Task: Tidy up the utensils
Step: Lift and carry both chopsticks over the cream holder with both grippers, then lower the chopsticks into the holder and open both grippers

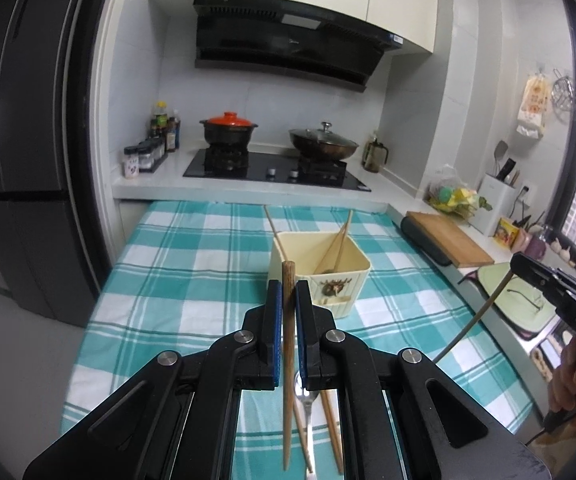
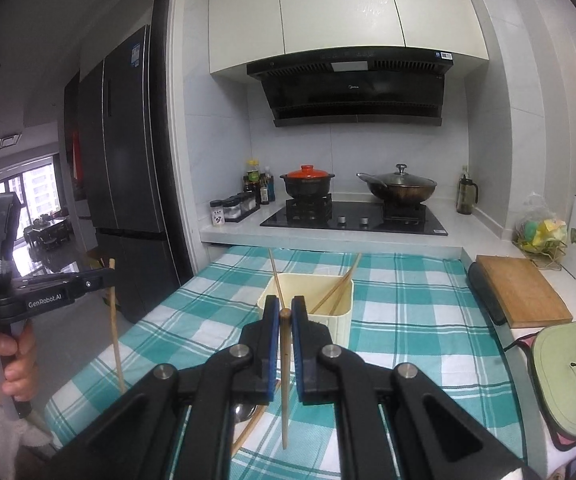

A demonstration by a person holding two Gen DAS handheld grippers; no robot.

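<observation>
The left gripper (image 1: 288, 296) is held level above the checked tablecloth (image 1: 191, 264), pointing toward the stove (image 1: 275, 168). Its blue pads (image 1: 275, 308) are nearly together, clamped on a brown chopstick (image 1: 288, 360) that stands almost upright between them, its top poking just above the fingertips and its lower end hanging toward the cloth. Seen from the right wrist camera, a hand (image 2: 11, 364) grips that tool's handle at the left edge of the table.

The right gripper (image 2: 285, 312) is also level and aimed at the stove, its pads closed on a thin pale chopstick (image 2: 285, 380) that hangs down and slightly back from the fingertips. From the left wrist camera this tool shows at the far right with the stick slanting down out of it.

A cream utensil box (image 1: 320, 276) sits on the cloth just ahead of both grippers, with several chopsticks (image 1: 338, 246) leaning inside it. Below the left gripper, near the front edge of the table, a metal spoon (image 1: 306, 404) and loose chopsticks (image 1: 334, 428) lie on the cloth. A wooden cutting board (image 2: 524, 292) rests on the counter to the right.
</observation>
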